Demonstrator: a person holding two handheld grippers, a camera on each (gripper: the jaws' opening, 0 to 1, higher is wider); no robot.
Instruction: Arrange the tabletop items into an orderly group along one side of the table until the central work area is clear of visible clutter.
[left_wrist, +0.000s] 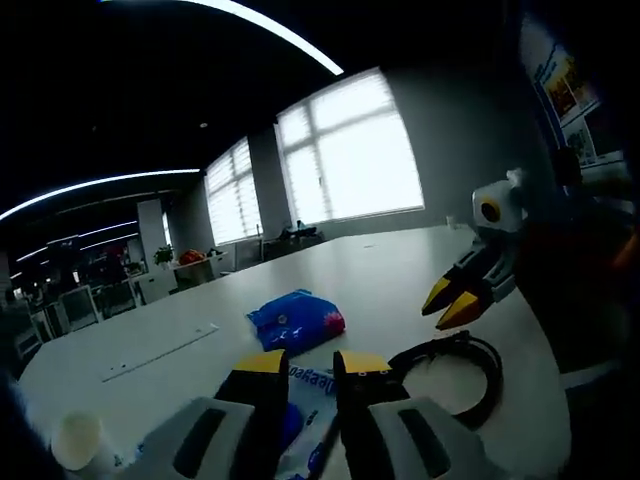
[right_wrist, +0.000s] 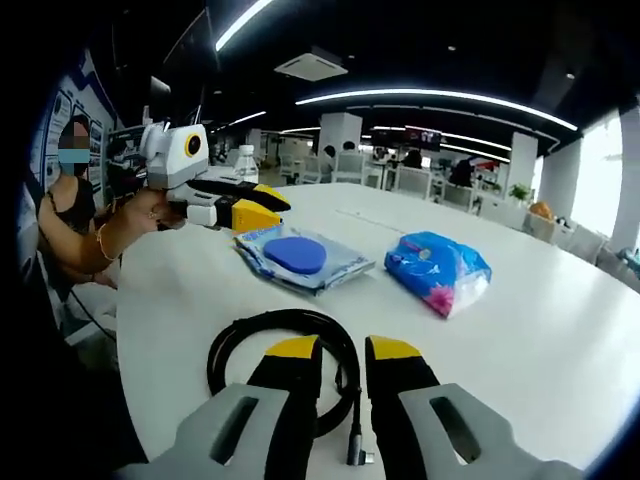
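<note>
Bright office windows and long ceiling lights surround a large white table (right_wrist: 560, 340), where I work with a gripper in each hand.

Nearest my right gripper (right_wrist: 343, 362) lies a coiled black cable (right_wrist: 232, 345), its loop partly hidden under the yellow-tipped jaws and its plug end resting beside them. Those jaws stand slightly apart, with a narrow gap between them, and they grip nothing. Beyond the cable sits a flat clear packet holding a round blue item (right_wrist: 300, 257). To its right, apart from it, rests a crumpled blue bag with pink print (right_wrist: 438, 268).

My left gripper (right_wrist: 265, 208) hovers above the near corner of the flat packet in the right gripper view; its jaws look nearly closed and hold nothing.

Seen from the left gripper view, that gripper's jaws (left_wrist: 305, 365) rise over the flat packet (left_wrist: 305, 390), with the blue bag (left_wrist: 295, 320) just beyond and the cable (left_wrist: 455, 370) to the right. A thin ruler-like strip (left_wrist: 160, 352) lies farther left, and a white cup (left_wrist: 78, 440) stands near the table edge.
</note>
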